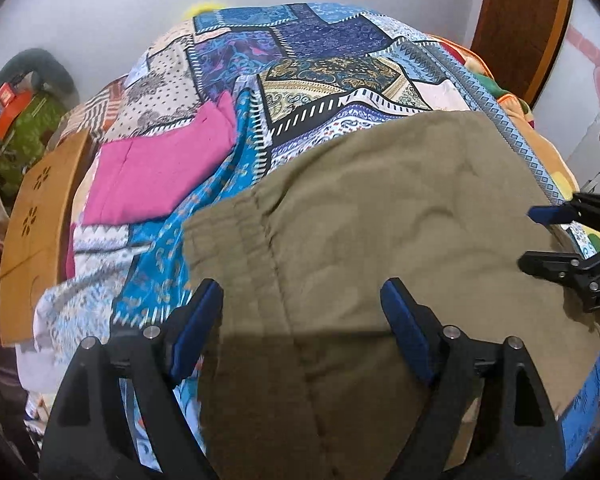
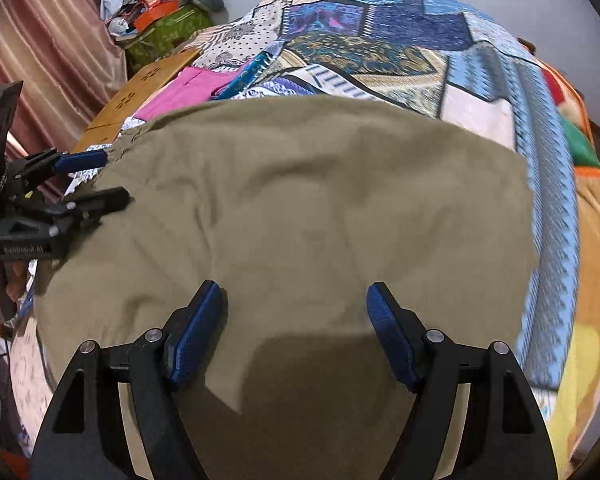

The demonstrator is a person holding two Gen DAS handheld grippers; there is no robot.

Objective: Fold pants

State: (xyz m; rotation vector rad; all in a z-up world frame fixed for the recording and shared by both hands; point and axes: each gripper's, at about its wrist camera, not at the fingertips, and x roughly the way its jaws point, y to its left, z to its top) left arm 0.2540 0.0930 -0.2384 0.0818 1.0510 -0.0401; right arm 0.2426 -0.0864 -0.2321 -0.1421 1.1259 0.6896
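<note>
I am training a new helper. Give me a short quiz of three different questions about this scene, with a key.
1. True or false: the left gripper is shut on the pants.
2. Multiple choice: what lies beyond the pants, on the bedspread? A) a pink garment B) a white towel C) a black shoe
3. Fill in: in the right wrist view, the right gripper hangs over the pants with its jaws ____.

Key
1. False: its jaws stand apart, with nothing between them.
2. A: the pink garment lies to the left of the waistband.
3. Open.
</note>
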